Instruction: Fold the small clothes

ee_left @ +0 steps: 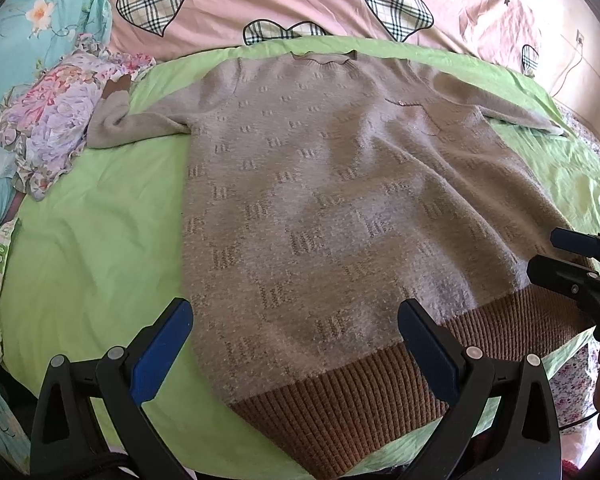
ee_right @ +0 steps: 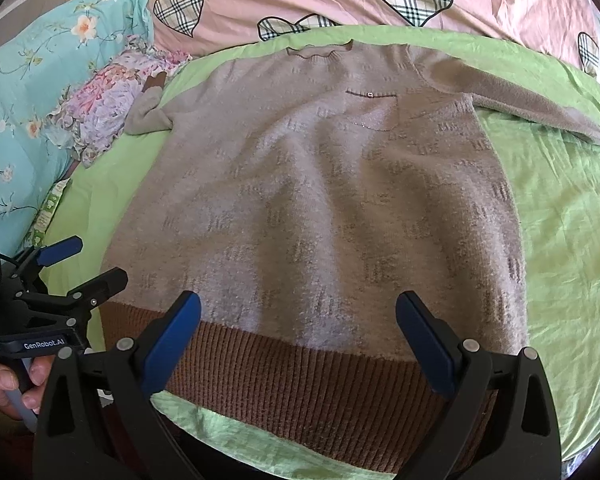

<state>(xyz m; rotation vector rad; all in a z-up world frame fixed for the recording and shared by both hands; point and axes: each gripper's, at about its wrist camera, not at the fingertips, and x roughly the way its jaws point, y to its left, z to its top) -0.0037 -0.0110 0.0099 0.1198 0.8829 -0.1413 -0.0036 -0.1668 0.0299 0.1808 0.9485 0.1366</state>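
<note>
While both my grippers, left [ee_left: 296,344] and right [ee_right: 298,340], hover with jaws spread wide, one grey-beige knitted sweater [ee_left: 340,208] lies flat lengthwise, collar away, brown ribbed hem [ee_right: 320,384] nearest.

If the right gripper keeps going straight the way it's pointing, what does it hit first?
Probably the sweater: the open right gripper points along its brown ribbed hem, though the height above it is unclear.

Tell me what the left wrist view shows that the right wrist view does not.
Only the left wrist view shows the wall socket. Only the right wrist view shows a hand gripping the left gripper, with its printed label. Both views show the sweater spread flat on the green sheet, the floral garment, and both grippers with jaws open.
</note>
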